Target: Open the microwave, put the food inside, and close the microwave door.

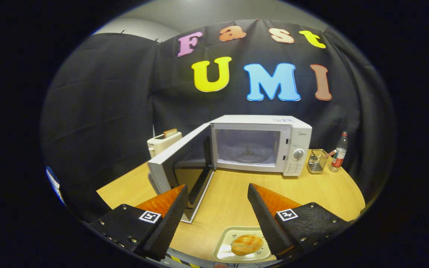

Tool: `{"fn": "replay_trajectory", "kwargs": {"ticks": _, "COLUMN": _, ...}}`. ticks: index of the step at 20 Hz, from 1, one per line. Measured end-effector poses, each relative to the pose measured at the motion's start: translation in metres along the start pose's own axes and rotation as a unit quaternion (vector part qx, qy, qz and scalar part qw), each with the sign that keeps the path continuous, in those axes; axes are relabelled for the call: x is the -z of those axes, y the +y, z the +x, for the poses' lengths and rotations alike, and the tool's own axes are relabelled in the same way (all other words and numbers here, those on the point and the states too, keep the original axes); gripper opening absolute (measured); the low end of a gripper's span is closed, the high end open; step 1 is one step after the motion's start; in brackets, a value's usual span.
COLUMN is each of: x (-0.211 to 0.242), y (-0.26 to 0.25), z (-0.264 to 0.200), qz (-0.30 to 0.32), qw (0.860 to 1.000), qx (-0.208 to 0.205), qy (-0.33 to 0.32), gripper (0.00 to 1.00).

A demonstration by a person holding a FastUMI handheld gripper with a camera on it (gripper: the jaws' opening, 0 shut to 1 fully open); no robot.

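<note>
A white microwave (262,143) stands at the back of the wooden table (311,193). Its door (179,163) is swung wide open to the left, and the glass turntable (250,156) shows inside the cavity. A round browned bun (247,244) lies on a small pale plate (225,248) near the table's front edge, low between my fingers and close to the right one. My gripper (217,190) is open, held above the table in front of the microwave, with nothing between its fingers. The left fingertip hangs close to the open door's lower edge.
A cream toaster (163,143) with a slice of bread in it stands left of the microwave, behind the door. To the microwave's right are a wire basket (317,162) and a bottle (339,152). The black cloth wall closes the back and left.
</note>
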State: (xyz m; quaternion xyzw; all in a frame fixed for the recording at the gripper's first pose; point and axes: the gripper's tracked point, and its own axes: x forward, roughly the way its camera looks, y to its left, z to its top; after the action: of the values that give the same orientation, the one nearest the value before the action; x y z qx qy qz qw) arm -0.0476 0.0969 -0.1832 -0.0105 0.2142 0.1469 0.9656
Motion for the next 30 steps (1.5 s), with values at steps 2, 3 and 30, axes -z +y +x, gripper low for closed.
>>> {"fn": "replay_trajectory", "kwargs": {"ticks": 2, "x": 0.02, "y": -0.019, "z": 0.003, "qz": 0.003, "qw": 1.0, "qx": 0.019, "qy": 0.021, "gripper": 0.97}}
{"fn": "replay_trajectory", "kwargs": {"ticks": 3, "x": 0.029, "y": -0.026, "z": 0.006, "qz": 0.004, "qw": 0.999, "qx": 0.025, "qy": 0.032, "gripper": 0.97}}
{"fn": "replay_trajectory", "kwargs": {"ticks": 30, "x": 0.192, "y": -0.058, "z": 0.024, "qz": -0.001, "qw": 0.966, "qx": 0.041, "qy": 0.254, "gripper": 0.87}}
